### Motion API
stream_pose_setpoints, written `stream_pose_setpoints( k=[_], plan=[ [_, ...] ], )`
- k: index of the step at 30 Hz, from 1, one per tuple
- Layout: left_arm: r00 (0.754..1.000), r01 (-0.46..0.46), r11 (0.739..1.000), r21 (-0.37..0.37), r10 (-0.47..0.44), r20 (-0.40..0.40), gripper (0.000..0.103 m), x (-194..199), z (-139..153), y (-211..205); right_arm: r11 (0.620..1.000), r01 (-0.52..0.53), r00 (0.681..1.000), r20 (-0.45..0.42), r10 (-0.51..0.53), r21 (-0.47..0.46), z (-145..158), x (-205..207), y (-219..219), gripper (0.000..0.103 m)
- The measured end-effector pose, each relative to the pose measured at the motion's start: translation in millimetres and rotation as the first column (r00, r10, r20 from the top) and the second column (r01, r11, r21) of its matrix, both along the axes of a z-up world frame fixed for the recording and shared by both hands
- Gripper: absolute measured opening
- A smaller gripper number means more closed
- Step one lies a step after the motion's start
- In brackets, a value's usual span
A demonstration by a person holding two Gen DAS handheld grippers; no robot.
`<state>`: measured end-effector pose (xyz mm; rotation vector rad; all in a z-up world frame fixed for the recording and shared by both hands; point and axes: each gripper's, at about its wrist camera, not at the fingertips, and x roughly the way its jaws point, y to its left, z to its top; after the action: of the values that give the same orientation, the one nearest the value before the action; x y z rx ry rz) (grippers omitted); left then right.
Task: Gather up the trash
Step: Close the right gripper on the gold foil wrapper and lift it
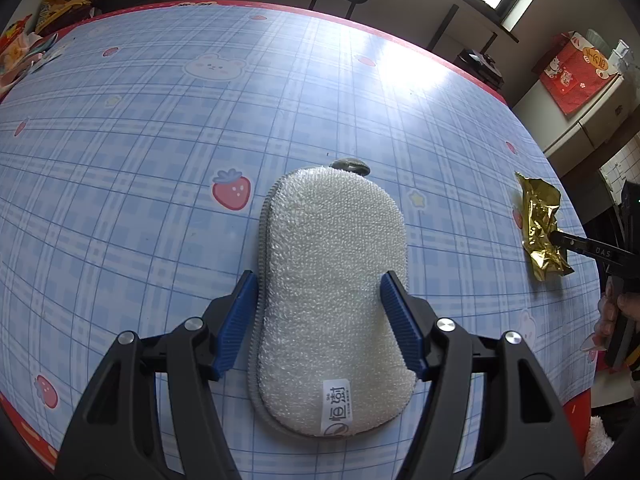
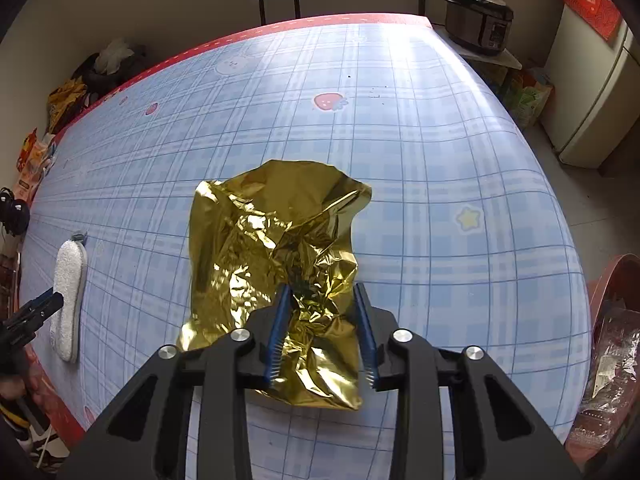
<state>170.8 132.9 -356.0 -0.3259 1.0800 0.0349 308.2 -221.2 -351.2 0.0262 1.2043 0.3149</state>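
1. While nothing looks collected yet, both grippers are at their grab points: the right gripper (image 2: 322, 332) straddles the near end of the gold wrapper (image 2: 276, 264), and the left gripper (image 1: 320, 324) straddles the sponge (image 1: 332, 300).
2. Right fingers sit either side of the wrapper's crumpled near part, close in. Cannot tell if they pinch it; the wrapper seems to lie on the table (image 2: 440, 184).
3. Left fingers (image 1: 236, 320) are apart, flanking the sponge's waist, at or just beside its edges. No squeeze visible; sponge lies flat.
4. Wrapper: crinkled gold foil, partly flattened, shiny, far end opened out. Judgement: light and slippery, likely to deform under grip.
5. Sponge: white, fuzzy, oblong, grey rim, printed label at near end, small loop at far end.
6. A reddish bin (image 2: 612, 320) with plastic scraps sits off the table's right edge, the probable drop point.
7. Left to do: close, lift, carry, drop. Far table has no other loose trash that I can see.
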Motion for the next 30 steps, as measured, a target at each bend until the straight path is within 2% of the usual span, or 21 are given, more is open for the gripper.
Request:
stream_pose_setpoints(
  k=[5, 7, 11, 16, 19, 23, 30],
  plan=[
    [1.0, 0.001, 1.0, -0.007, -0.001, 0.001, 0.064, -1, 0, 1, 0.999, -0.003, 1.0, -0.01, 0.004, 0.043, 6, -24, 8, 0.026],
    [1.0, 0.003, 1.0, -0.008, -0.003, 0.002, 0.064, -1, 0, 2, 0.998, -0.014, 1.0, -0.001, 0.014, 0.061, 10, -34, 13, 0.021],
    [1.0, 0.001, 1.0, -0.02, -0.001, 0.002, 0.063, -2, 1, 5, 0.996, -0.024, 0.999, 0.029, 0.021, 0.081, 18, -46, 19, 0.019],
    [0.999, -0.033, 0.993, -0.117, 0.032, -0.009, 0.051, -12, 2, 18, 0.983, 0.01, 0.998, 0.064, -0.022, 0.183, 40, -59, 19, 0.012],
    [0.999, -0.045, 0.987, -0.153, 0.042, -0.02, 0.043, -22, 1, 25, 0.971, -0.008, 0.996, 0.087, -0.013, 0.237, 55, -67, 25, 0.009],
    [0.999, -0.05, 0.984, -0.173, 0.046, -0.025, 0.042, -31, 1, 27, 0.971, -0.068, 0.993, 0.112, 0.043, 0.228, 65, -75, 40, 0.008],
    [0.997, -0.072, 0.98, -0.188, 0.068, -0.03, 0.044, -31, 1, 24, 0.972, -0.103, 0.993, 0.085, 0.087, 0.212, 54, -82, 58, 0.008]
  ],
)
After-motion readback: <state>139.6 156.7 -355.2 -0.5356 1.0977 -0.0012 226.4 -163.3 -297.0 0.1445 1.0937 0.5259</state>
